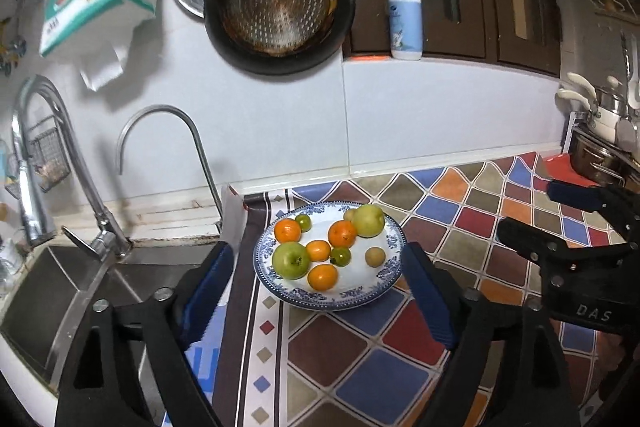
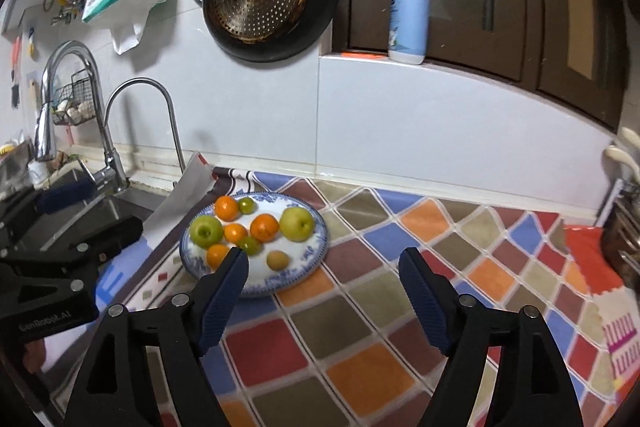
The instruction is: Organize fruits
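A blue-and-white plate (image 1: pixel 384 281) (image 2: pixel 308 259) sits on the patterned counter mat beside the sink. It holds a green apple (image 1: pixel 291 259) (image 2: pixel 205 231), a yellow-green pear (image 1: pixel 369 220) (image 2: pixel 297 223), several oranges (image 1: pixel 342 233) (image 2: pixel 264 227), small green fruits (image 1: pixel 340 255) and a small tan fruit (image 1: pixel 375 256) (image 2: pixel 277 260). My left gripper (image 1: pixel 320 279) is open and empty, its fingers on either side of the plate's near half. My right gripper (image 2: pixel 323 279) is open and empty, just right of the plate; it also shows in the left wrist view (image 1: pixel 540 223).
A steel sink (image 1: pixel 52 303) with two taps (image 1: pixel 168 147) lies left of the plate. Pans (image 1: pixel 280 11) hang on the tiled wall. A soap bottle (image 1: pixel 405 17) stands on the ledge. Pots (image 1: pixel 600 143) stand at the far right. The checked mat (image 2: pixel 400 307) spreads to the right.
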A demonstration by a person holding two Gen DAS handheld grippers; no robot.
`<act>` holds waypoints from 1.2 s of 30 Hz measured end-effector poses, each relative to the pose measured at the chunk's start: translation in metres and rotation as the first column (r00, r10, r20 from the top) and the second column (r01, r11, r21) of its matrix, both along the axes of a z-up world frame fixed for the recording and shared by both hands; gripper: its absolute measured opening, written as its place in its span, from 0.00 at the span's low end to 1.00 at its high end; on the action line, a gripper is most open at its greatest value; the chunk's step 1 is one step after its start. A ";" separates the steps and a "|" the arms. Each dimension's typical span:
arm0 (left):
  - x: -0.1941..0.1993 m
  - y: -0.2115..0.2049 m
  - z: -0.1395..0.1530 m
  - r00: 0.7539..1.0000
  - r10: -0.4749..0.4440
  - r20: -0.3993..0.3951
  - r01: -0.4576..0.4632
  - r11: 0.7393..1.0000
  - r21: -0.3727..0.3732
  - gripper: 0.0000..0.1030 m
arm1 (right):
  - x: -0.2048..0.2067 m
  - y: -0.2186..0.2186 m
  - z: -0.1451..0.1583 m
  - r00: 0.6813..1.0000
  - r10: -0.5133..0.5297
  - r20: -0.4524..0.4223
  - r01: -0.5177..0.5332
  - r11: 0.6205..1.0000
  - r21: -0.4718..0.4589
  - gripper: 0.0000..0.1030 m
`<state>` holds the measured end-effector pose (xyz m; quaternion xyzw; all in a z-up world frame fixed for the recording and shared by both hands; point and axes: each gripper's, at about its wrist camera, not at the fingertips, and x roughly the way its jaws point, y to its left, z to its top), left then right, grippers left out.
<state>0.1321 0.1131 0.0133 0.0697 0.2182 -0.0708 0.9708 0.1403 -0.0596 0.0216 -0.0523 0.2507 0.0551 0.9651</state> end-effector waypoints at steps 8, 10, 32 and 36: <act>-0.043 -0.019 0.006 0.999 0.015 0.032 -0.015 1.000 0.006 0.93 | -0.048 -0.024 0.005 0.998 -0.053 0.019 0.053 0.999 0.006 0.81; -0.052 -0.025 0.007 0.999 0.020 0.034 -0.020 1.000 0.000 0.95 | -0.057 -0.032 0.006 0.998 -0.060 0.014 0.060 0.998 0.016 0.82; -0.122 -0.066 0.007 0.998 0.044 0.035 -0.044 0.999 -0.006 1.00 | -0.126 -0.083 0.004 0.999 -0.051 -0.013 0.052 0.997 0.055 0.82; -0.126 -0.068 0.006 0.999 0.046 0.026 -0.046 0.999 -0.010 1.00 | -0.131 -0.085 0.002 0.999 -0.048 -0.013 0.048 0.998 0.047 0.82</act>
